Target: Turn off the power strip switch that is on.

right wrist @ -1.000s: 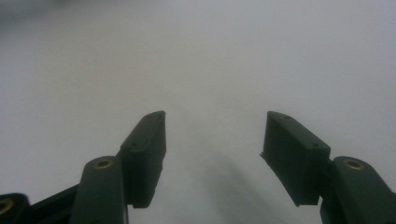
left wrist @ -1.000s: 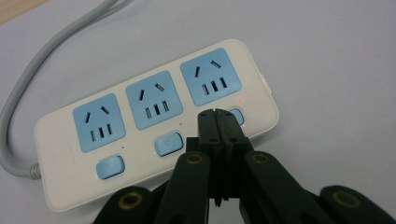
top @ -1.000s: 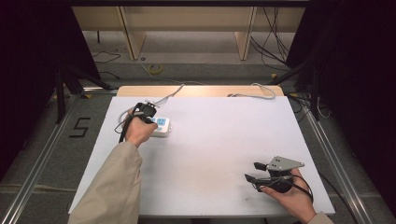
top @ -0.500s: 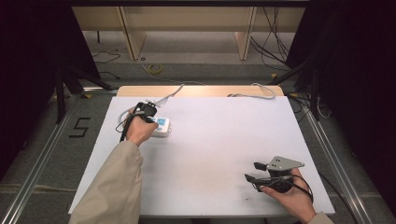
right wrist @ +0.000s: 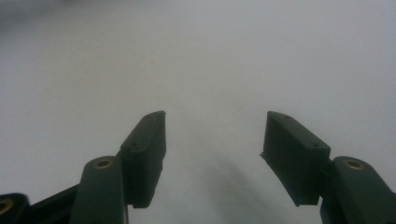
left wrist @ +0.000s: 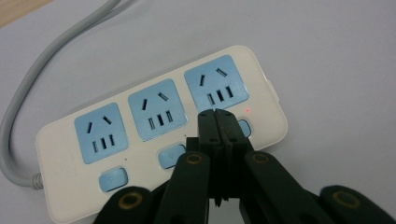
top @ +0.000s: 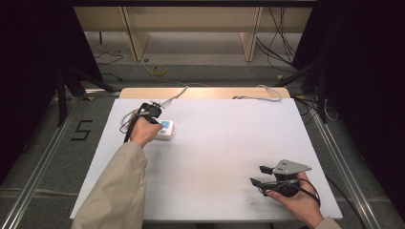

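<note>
Left tongs: held in the left hand, at the far left part of the white table; jaws clenched flat against each other with nothing between them.
Left tong tips: in the left gripper view they sit over the power strip, by the blue button under the rightmost socket, covering part of it; contact with the button cannot be told.
Power strip: white, three blue sockets in a row, a blue button below each; directly under the left tongs and touching the table. In the high view it lies just right of the left hand.
Indicator: small red light just right of the closed tips.
Strip cable: grey, leaves the strip end far from the tips.
Right tongs: in the right hand at the near right of the table, well apart from the strip; jaws released and spread, as in the right gripper view, bare table between them.
</note>
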`<state>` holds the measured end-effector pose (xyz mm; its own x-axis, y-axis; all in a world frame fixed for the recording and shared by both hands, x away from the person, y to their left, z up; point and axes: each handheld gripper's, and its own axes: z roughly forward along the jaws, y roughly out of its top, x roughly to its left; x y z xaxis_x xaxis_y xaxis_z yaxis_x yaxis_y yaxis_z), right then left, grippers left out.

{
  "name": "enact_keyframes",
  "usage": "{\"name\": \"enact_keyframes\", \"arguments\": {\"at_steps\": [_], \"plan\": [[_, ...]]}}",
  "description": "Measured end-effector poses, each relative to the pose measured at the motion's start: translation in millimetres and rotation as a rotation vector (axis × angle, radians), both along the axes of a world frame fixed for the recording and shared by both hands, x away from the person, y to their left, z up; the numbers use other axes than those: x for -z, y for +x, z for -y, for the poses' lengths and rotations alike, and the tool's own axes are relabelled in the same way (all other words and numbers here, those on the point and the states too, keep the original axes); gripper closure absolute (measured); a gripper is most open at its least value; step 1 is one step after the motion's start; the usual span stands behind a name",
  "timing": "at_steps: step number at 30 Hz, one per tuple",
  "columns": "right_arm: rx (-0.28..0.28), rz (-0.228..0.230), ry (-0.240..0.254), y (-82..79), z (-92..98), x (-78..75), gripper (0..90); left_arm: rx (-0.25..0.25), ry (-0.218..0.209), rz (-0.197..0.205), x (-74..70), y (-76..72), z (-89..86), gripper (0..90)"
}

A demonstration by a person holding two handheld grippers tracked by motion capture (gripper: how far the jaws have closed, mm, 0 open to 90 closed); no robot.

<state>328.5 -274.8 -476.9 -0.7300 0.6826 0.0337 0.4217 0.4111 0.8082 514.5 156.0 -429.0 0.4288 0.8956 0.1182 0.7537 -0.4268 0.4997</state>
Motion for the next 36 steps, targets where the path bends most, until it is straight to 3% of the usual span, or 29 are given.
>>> {"name": "enact_keyframes", "arguments": {"at_steps": [36], "plan": [[-0.002, 0.0, -0.003, 0.4, 0.2, 0.5, 40.1, 0.015, 0.035, -0.02, 4.6, 9.4, 10.7, 89.7]]}}
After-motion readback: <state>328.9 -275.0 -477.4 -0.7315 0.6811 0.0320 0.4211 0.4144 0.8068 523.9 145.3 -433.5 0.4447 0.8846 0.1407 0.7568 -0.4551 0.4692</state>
